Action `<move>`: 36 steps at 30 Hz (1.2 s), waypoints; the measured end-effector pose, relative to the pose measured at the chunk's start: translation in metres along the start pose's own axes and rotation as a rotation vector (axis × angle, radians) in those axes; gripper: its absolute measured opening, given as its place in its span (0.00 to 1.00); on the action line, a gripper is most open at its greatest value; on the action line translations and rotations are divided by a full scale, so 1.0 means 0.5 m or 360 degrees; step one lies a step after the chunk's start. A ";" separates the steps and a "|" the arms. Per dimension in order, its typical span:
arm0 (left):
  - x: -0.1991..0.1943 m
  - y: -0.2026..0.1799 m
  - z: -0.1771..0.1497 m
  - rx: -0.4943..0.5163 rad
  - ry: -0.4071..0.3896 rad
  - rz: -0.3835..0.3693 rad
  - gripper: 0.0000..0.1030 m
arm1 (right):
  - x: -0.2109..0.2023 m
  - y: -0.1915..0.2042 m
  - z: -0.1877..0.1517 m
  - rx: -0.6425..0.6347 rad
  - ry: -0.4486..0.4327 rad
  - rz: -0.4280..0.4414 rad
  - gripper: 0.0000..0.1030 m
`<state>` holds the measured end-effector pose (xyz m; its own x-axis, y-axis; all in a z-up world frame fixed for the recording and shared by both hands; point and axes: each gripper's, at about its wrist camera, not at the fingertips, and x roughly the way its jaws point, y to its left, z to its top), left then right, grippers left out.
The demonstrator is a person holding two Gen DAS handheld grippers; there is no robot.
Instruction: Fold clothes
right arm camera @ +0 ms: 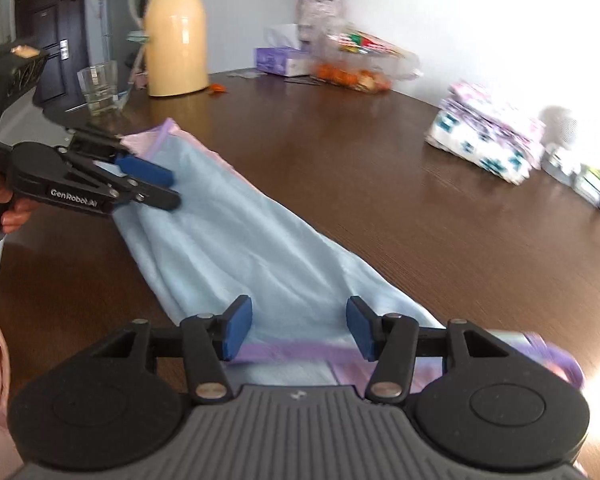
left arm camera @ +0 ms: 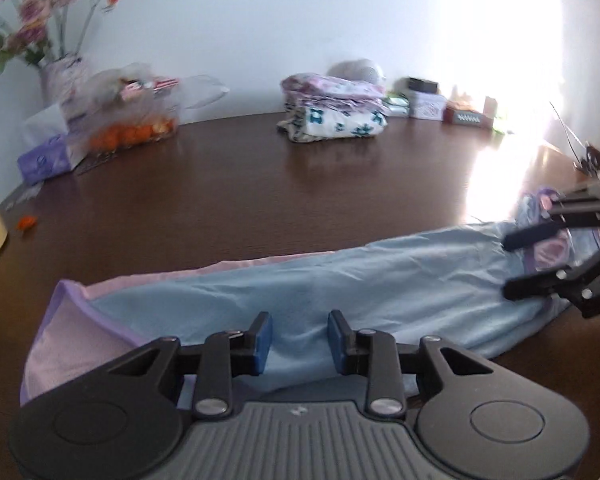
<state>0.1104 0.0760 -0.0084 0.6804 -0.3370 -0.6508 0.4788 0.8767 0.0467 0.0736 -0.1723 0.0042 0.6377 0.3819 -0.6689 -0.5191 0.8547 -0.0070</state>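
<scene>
A light blue garment (left arm camera: 300,284) with pink and purple trim lies in a long narrow strip on the dark wooden table (left arm camera: 260,184). My left gripper (left arm camera: 299,342) hovers open over its left end, blue pads apart with cloth showing between them. My right gripper (right arm camera: 299,328) stands open over the other end of the blue garment (right arm camera: 252,240), above the purple hem. In the right wrist view the left gripper (right arm camera: 168,188) appears at the far end, held by a hand. In the left wrist view the right gripper (left arm camera: 508,266) shows at the right edge.
A stack of folded patterned clothes (left arm camera: 334,110) sits at the back of the table. A bag of oranges (left arm camera: 128,120), a tissue box (left arm camera: 46,156) and a flower vase (left arm camera: 56,76) stand at the back left. A cream thermos jug (right arm camera: 174,32) and a glass (right arm camera: 98,86) stand nearby.
</scene>
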 end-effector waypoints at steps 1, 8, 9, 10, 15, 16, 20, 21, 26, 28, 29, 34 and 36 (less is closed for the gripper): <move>-0.001 0.004 -0.002 -0.0018 0.0002 0.0006 0.29 | -0.003 -0.006 -0.005 0.0027 -0.0003 -0.0002 0.54; -0.016 0.004 0.018 -0.0040 -0.0056 0.0018 0.31 | -0.083 -0.055 -0.010 0.0155 -0.0177 0.0041 0.55; -0.016 -0.013 0.029 -0.0009 -0.0076 -0.0020 0.31 | -0.105 -0.071 -0.009 0.0173 -0.0214 0.0012 0.56; -0.017 -0.030 0.040 0.0022 -0.0097 -0.0057 0.31 | -0.123 -0.092 -0.011 0.0185 -0.0223 -0.0050 0.56; 0.008 -0.134 0.088 0.0200 -0.0134 -0.0274 0.28 | -0.148 -0.206 -0.028 0.0134 -0.0021 -0.0229 0.53; 0.018 -0.155 0.096 0.0235 -0.0123 -0.0312 0.26 | -0.145 -0.223 -0.031 0.0118 0.0033 -0.0220 0.51; 0.059 -0.229 0.115 0.0349 -0.0062 -0.0419 0.16 | -0.121 -0.279 -0.031 0.0169 0.0140 -0.0064 0.38; 0.067 -0.236 0.112 0.0353 -0.0039 -0.0421 0.14 | -0.114 -0.289 -0.030 0.0196 0.0145 -0.0040 0.35; 0.107 -0.268 0.098 0.0375 0.0077 -0.0432 0.11 | -0.097 -0.297 -0.031 0.0164 0.0108 0.0034 0.02; 0.115 -0.270 0.095 0.0364 0.0101 -0.0436 0.11 | -0.115 -0.276 -0.032 0.0038 0.0064 -0.0008 0.02; 0.115 -0.266 0.095 0.0351 0.0104 -0.0437 0.11 | -0.126 -0.261 -0.033 -0.0043 0.0040 -0.0039 0.02; 0.112 -0.260 0.093 0.0322 0.0102 -0.0427 0.13 | -0.179 -0.170 -0.069 -0.0451 0.0026 -0.0197 0.02; 0.112 -0.261 0.093 0.0314 0.0097 -0.0421 0.13 | -0.179 -0.148 -0.085 -0.0518 0.0062 -0.0212 0.03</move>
<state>0.1120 -0.0732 -0.0158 0.4863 -0.5178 -0.7038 0.7367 0.6761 0.0117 0.0307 -0.2844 0.0329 0.6931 0.2553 -0.6742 -0.5909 0.7369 -0.3284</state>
